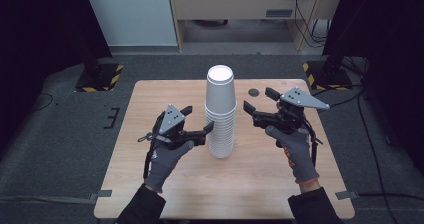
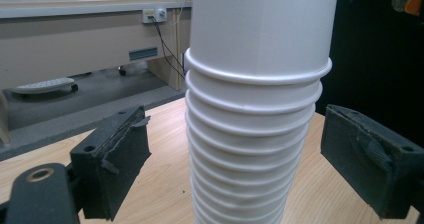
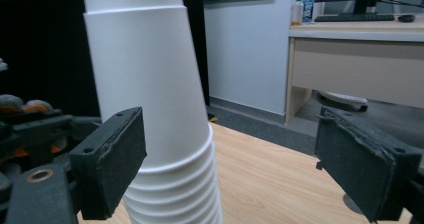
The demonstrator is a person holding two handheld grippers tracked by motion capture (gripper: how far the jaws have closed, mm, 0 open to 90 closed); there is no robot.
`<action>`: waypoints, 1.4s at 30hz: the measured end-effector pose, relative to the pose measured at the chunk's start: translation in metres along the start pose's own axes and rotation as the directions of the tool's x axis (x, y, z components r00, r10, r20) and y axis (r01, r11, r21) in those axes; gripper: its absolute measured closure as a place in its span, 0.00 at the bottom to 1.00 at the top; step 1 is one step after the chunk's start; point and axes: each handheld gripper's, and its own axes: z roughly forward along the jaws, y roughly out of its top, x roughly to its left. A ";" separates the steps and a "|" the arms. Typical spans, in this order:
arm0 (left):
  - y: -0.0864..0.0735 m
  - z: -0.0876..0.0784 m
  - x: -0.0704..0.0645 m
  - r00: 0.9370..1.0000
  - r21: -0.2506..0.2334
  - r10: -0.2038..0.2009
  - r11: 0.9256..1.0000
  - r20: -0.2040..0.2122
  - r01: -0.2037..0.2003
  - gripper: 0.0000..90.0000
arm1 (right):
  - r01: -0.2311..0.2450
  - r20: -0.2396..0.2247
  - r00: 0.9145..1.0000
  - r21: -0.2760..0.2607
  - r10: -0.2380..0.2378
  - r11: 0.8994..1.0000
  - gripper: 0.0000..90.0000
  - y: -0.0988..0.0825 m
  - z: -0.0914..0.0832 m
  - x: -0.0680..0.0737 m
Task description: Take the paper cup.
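Now | cup stack (image 2: 255, 114) base cut off | left gripper (image 1: 200, 125) fingers wide | right gripper (image 1: 256, 100) fingers wide

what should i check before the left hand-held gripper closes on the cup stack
1. Left hand-held gripper open: ok, both pads stand apart with gaps to the cups.
2. Cup stack between its jaws: ok, the left gripper view shows the stack centred between the pads, at the lower rims.
3. Stack upright on the table: ok, though it leans slightly in the high view.
4. Right hand-held gripper open: ok, jaws wide, beside the upper cups, not touching.
5. Top cup seated loosely enough to lift off: cannot tell.
6. Dark round spot on the table clear of the work: ok, behind the stack.
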 end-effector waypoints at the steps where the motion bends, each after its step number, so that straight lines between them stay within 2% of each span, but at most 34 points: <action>1: 0.000 0.001 -0.001 1.000 -0.001 0.002 1.000 0.002 -0.002 0.12 | -0.002 -0.005 1.000 -0.001 0.002 1.000 0.15 0.001 0.002 0.002; 9: 0.005 0.016 -0.006 1.000 0.003 0.017 1.000 0.023 -0.017 0.11 | -0.002 -0.049 0.999 -0.004 0.002 1.000 0.15 0.006 0.013 0.011; 13: 0.008 0.024 -0.008 0.999 0.000 0.028 1.000 0.026 -0.028 0.10 | 0.007 -0.077 0.997 0.006 -0.007 1.000 0.15 0.008 0.024 0.018; 20: 0.008 0.034 -0.008 0.999 -0.009 0.021 1.000 0.031 -0.020 0.10 | 0.017 -0.102 0.995 0.024 -0.014 1.000 0.14 0.007 0.041 0.028; 24: 0.008 0.037 -0.005 0.999 -0.016 0.009 1.000 0.043 -0.008 0.09 | 0.016 -0.103 0.995 0.033 -0.013 0.999 0.14 0.007 0.048 0.030; 28: 0.008 0.040 -0.005 0.999 -0.010 0.026 1.000 0.045 -0.026 0.08 | 0.000 -0.120 0.993 0.033 0.004 0.999 0.13 0.006 0.056 0.030; 30: 0.008 0.041 -0.004 0.999 -0.011 0.018 1.000 0.050 -0.017 0.07 | -0.007 -0.126 0.992 0.033 0.011 0.999 0.13 0.005 0.060 0.031; 42: 0.009 0.045 -0.003 0.998 -0.019 0.014 1.000 0.059 -0.013 0.05 | -0.001 -0.120 0.993 0.049 0.007 0.999 0.14 0.001 0.078 0.037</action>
